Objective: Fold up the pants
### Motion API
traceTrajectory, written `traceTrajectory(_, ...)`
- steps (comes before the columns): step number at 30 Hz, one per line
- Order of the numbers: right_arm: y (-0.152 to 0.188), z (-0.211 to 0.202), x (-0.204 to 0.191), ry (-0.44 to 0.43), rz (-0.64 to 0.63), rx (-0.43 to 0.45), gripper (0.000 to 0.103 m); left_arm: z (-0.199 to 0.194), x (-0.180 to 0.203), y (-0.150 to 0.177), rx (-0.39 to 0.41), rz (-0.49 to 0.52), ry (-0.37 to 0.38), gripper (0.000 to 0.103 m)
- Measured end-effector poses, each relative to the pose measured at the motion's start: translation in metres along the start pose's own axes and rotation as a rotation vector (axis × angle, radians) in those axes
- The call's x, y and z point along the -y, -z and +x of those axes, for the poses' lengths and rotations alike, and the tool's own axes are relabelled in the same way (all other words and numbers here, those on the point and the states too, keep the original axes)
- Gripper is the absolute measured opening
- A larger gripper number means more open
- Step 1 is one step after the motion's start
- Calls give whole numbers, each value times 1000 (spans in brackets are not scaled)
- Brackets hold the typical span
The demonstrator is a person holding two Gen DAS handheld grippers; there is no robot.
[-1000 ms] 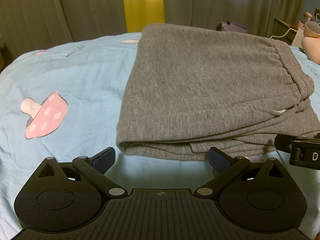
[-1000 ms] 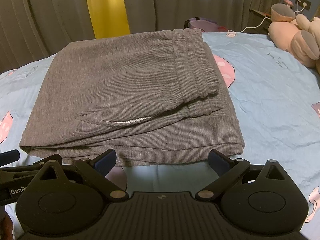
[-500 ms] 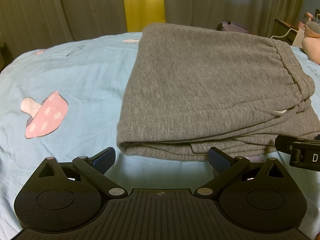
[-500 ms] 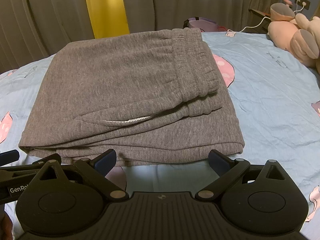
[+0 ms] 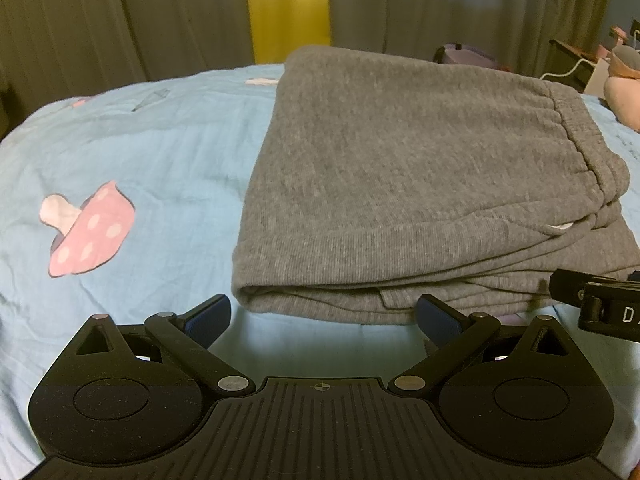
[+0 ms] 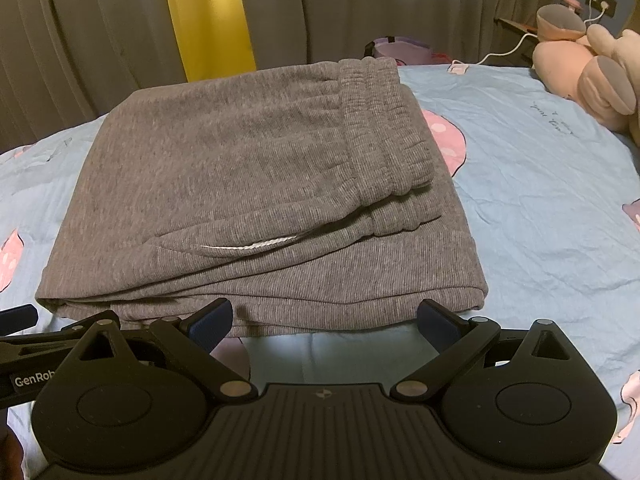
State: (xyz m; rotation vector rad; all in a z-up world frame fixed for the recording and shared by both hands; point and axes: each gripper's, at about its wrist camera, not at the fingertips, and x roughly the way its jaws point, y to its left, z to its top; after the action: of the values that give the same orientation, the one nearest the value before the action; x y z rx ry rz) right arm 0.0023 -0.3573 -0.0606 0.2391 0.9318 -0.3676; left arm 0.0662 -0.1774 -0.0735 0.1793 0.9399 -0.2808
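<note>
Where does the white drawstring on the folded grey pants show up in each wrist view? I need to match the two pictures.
Left wrist: the white drawstring peeks out at the far right, under the elastic waistband.
Right wrist: the white drawstring lies near the picture's middle, below the waistband, on the grey pants.
Shared landmark: the yellow curtain strip behind the bed.

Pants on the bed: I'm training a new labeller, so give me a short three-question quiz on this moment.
1. True or false: the left gripper clamps the pants.
2. In the right wrist view, the waistband lies toward which side of the pants: A left, B right?
3. Fill in: the print on the sheet left of the pants is a pink ____.

Key: 1 false, its jaws stand open short of the cloth; 2 B; 3 mushroom.
</note>
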Motion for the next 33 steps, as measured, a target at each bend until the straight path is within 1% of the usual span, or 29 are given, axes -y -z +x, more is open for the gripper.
traceTrajectory(13, 3, -5, -4, -5, -51, 75, 99, 0, -1, -2, 1, -17, 6, 103)
traceTrajectory(33, 3, -6, -4, 2, -42, 66, 99, -1, -2, -2, 0, -26, 14, 103)
